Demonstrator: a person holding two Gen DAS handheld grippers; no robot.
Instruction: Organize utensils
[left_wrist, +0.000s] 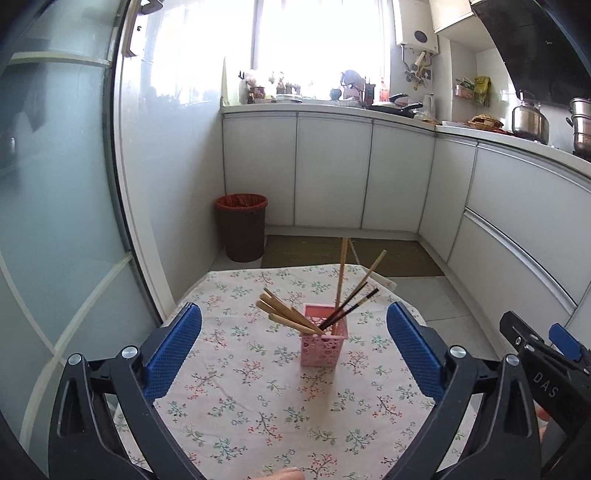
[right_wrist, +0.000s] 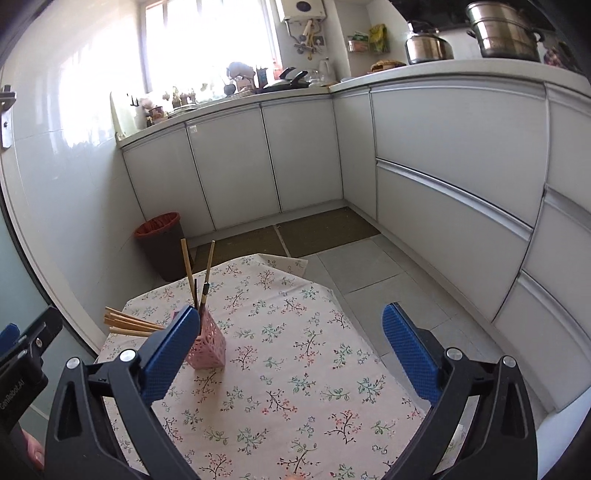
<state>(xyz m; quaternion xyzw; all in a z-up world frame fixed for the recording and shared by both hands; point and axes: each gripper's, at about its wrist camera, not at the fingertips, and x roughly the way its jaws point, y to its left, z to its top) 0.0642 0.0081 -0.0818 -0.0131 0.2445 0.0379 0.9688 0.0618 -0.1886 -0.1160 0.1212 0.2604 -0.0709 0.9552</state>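
Left wrist view: the left claw (left_wrist: 294, 350) stands wide apart with nothing between its pads, above the flowered worktop (left_wrist: 236, 406). Just beyond it, toward the worktop's far edge, a pink basket (left_wrist: 324, 345) stands upright holding wooden chopsticks (left_wrist: 286, 314) leaning left, two more standing tall, and dark ones leaning right. The right claw (right_wrist: 291, 354) is also wide apart and empty; the basket sits behind its left pad. A brown bin (left_wrist: 243, 227) stands on the floor past the far edge.
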